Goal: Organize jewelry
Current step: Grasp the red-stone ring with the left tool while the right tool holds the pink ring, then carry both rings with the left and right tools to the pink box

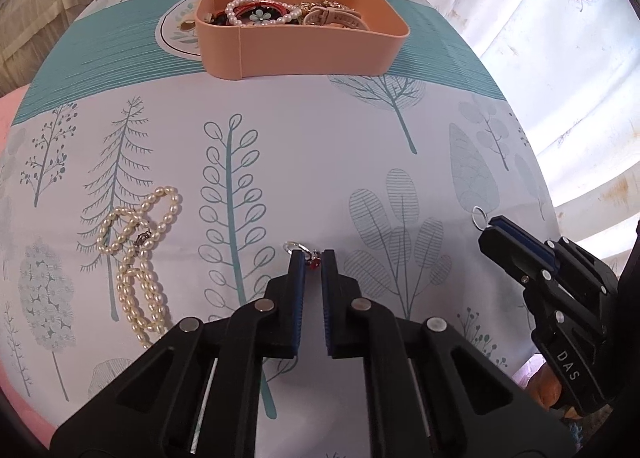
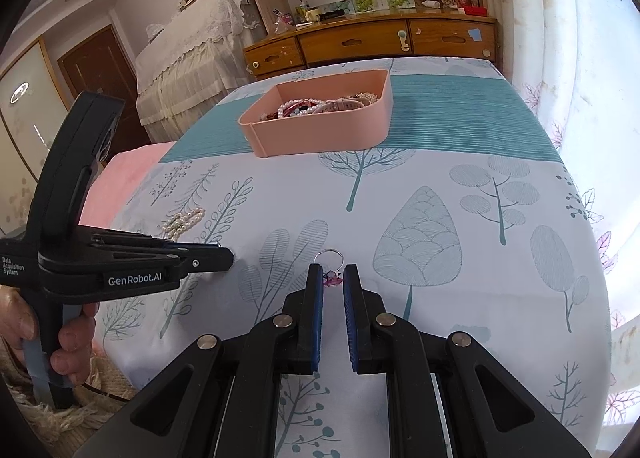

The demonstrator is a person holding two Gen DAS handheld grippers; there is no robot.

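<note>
On the table [image 1: 360, 130], spread with a cloth printed in pale trees, the big item is the pink tray [image 1: 304, 46] at the far side, loaded with a pearl bracelet [image 1: 256, 12], a pale watch strap and other pieces all tangled together. Nearer, off to the left, a pearl necklace [image 1: 140, 258] lies looped on the cloth, well apart from the tray. Now the left gripper [image 1: 312, 258]: its fingers are nearly together, pinching a small ring with a red charm [image 1: 313, 261] right at the tips. Over on the right, the right gripper [image 2: 333, 272] has its fingers drawn in on a silver ring with a pink charm [image 2: 332, 278], the loop poking out ahead of the tips.
</note>
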